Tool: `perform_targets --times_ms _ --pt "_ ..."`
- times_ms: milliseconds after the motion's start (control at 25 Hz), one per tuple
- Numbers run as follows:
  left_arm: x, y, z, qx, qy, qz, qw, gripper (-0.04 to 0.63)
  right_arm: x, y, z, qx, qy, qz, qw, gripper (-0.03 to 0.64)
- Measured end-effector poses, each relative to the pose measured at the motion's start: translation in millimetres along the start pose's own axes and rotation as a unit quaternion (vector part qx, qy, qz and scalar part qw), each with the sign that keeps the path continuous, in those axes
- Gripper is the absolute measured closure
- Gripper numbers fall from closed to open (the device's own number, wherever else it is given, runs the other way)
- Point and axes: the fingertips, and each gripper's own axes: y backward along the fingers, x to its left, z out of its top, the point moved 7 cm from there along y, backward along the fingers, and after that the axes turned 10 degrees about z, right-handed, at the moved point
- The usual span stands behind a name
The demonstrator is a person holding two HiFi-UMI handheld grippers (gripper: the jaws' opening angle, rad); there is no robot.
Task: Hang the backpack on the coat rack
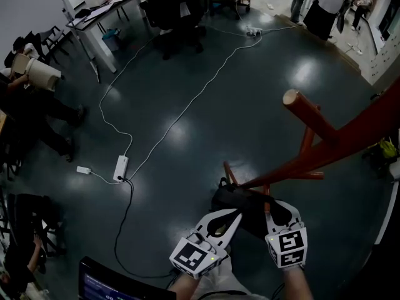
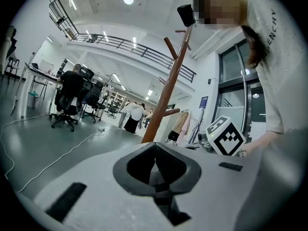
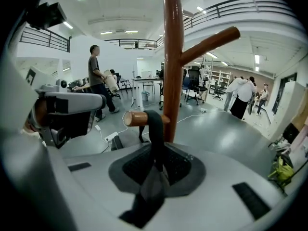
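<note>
The red-brown wooden coat rack (image 1: 350,136) stands at the right, with its pole (image 3: 172,57) just beyond my right jaws. A black backpack (image 1: 237,202) hangs low against the rack, in front of both grippers. Its black strap (image 3: 155,129) loops over a short lower peg (image 3: 131,118) and runs down into my right gripper (image 3: 156,170), which is shut on it. My left gripper (image 2: 155,170) is shut on a dark fold of the backpack, with the rack (image 2: 163,95) behind it. In the head view the left gripper (image 1: 234,216) and right gripper (image 1: 267,212) sit side by side at the bag.
A white cable and power strip (image 1: 120,167) lie on the dark floor to the left. Seated people (image 1: 37,99) are at the far left, desks and office chairs (image 1: 175,11) at the back, and people standing (image 1: 325,5) at the back right. A screen (image 1: 106,283) is at my lower left.
</note>
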Motion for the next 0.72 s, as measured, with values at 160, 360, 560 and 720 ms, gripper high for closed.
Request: perform_targets --times_ms 160,360,560,720 --pt "2 2 -4 -0.003 -0.007 -0.002 1.0 0.584 -3 0 0 -0.006 -0.01 0.001 1.0 0.575" --pt "-4 6 3 -0.009 0.009 -0.005 0.9999 0.584 3 6 2 -0.031 -0.032 0.019 0.999 0.54" --pt "-10 12 -2 -0.018 -0.002 -0.017 0.9997 0.584 19 15 -8 -0.06 -0.097 0.07 0.991 0.538" --pt "-14 17 5 -0.022 0.002 -0.011 0.9997 0.584 31 28 -11 -0.058 -0.082 0.072 0.992 0.541"
